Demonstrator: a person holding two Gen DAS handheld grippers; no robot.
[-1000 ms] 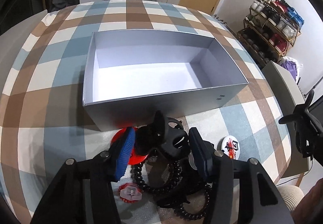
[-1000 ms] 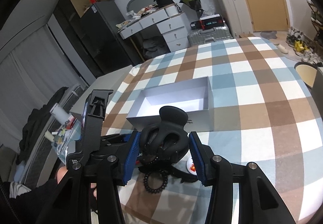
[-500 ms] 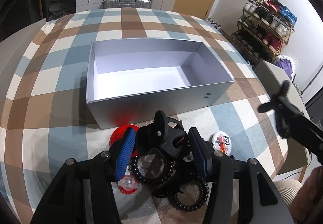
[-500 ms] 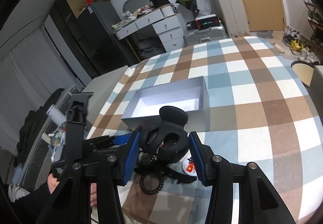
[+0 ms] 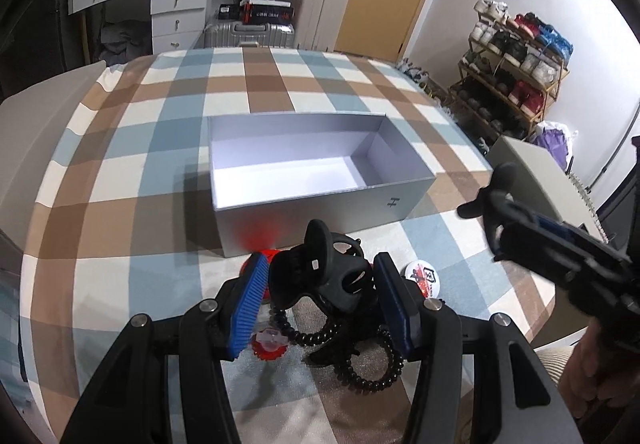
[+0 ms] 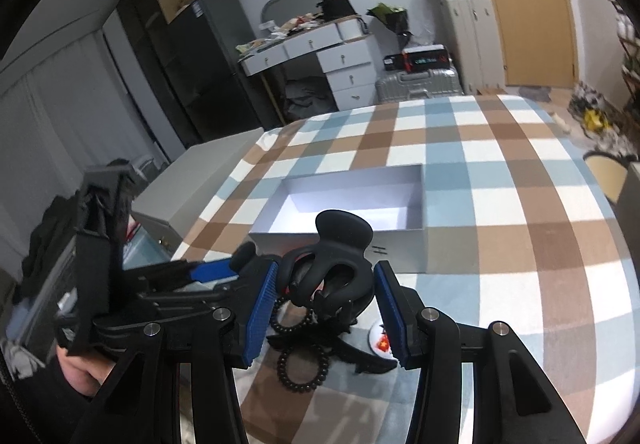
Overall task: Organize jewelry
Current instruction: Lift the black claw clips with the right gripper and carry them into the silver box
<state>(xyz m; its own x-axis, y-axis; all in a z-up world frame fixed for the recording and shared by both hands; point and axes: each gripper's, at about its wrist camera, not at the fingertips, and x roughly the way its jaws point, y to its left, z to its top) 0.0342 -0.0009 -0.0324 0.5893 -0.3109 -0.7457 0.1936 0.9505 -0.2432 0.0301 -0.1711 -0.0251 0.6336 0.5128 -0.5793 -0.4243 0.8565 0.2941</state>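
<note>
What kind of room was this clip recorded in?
Most likely a lived-in bedroom or small flat: a shoe rack by the wall, suitcases near the door, a cluttered drawer desk, and a plaid-covered surface, perhaps a bed.

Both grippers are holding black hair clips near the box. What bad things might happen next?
1. The left gripper holds its black claw clip right above the coiled hair ties, which might snag and get dragged along.
2. The right gripper with its own clip sits close to the left one, so they might bump on the way to the silver box.
3. A clip gripped on its curved sides could slip out.
</note>
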